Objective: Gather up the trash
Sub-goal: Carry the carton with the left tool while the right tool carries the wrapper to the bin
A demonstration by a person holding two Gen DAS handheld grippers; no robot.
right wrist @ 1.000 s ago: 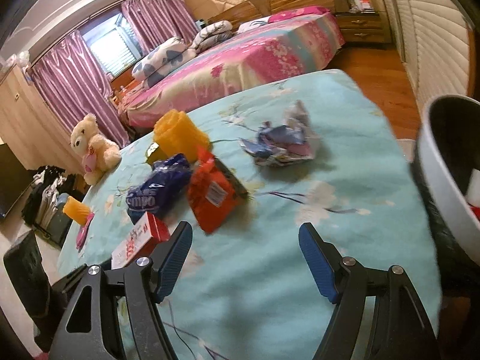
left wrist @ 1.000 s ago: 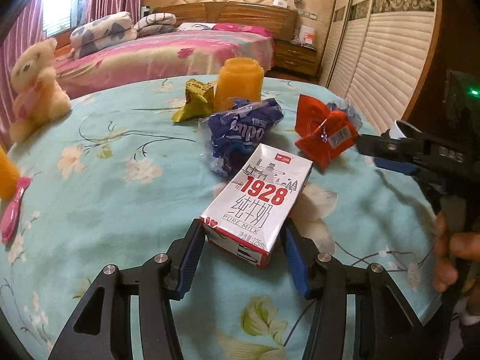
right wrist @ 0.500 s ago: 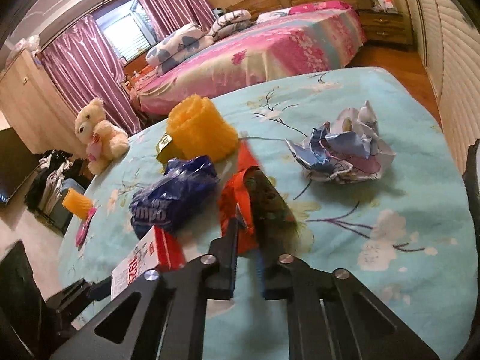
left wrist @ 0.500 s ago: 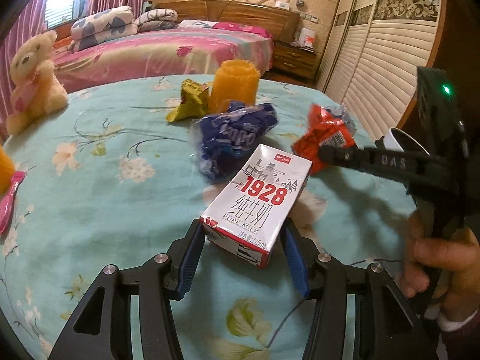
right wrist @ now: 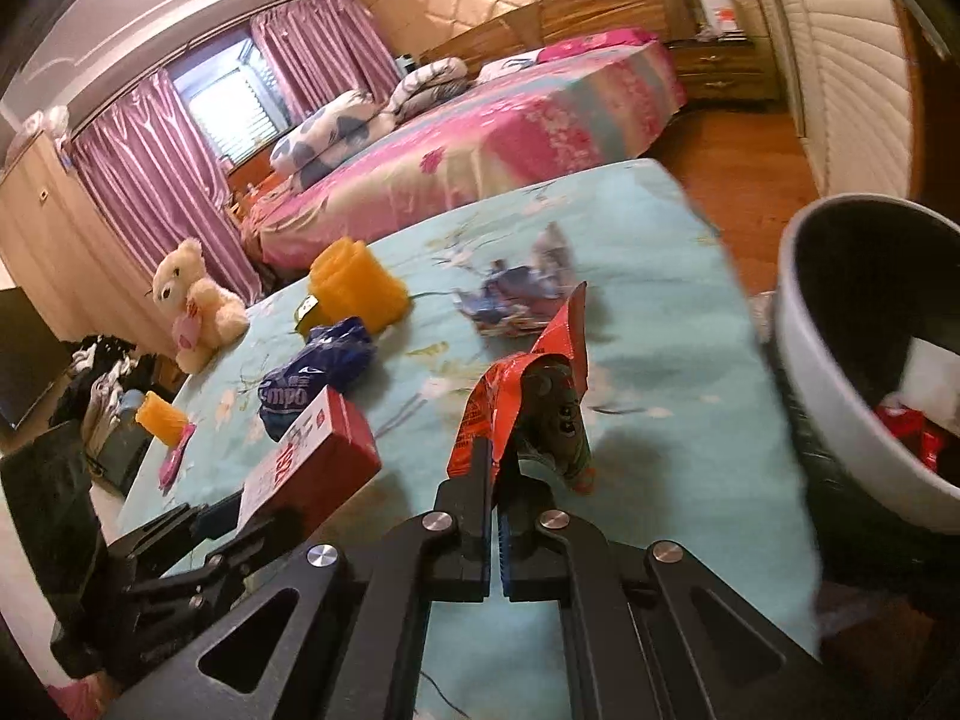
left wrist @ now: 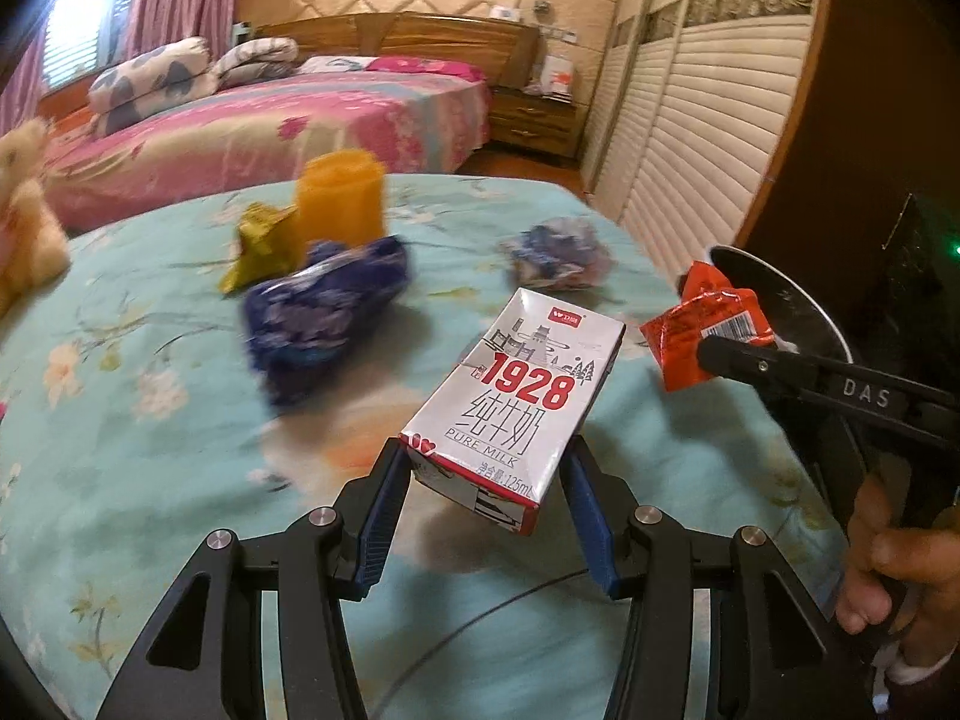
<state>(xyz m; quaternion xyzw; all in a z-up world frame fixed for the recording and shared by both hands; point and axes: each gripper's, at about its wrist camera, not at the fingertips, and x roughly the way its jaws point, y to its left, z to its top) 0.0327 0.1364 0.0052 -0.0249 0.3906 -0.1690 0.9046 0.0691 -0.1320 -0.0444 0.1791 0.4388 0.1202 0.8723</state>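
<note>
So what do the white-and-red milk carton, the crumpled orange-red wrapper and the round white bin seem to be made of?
White-and-red milk carton: coated paperboard, probably; sharp folded edges, flat printed faces, slight sheen.
Crumpled orange-red wrapper: thin foil-lined plastic film, likely; hard creases with shiny glints.
Round white bin: looks like smooth moulded plastic, with a dark liner or dark inside; which one is unclear.

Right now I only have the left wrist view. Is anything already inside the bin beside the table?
Observer: Yes. The right wrist view looks into the round grey bin, and red packaging lies inside.
Operator: Is the right grip firm?
Observer: The right gripper has its fingers shut together, pinching the lower edge of the orange-red foil wrapper.
Operator: Anything past my left edge?
Observer: A small ribbed orange cup stands near the edge of the floral turquoise table.
</note>
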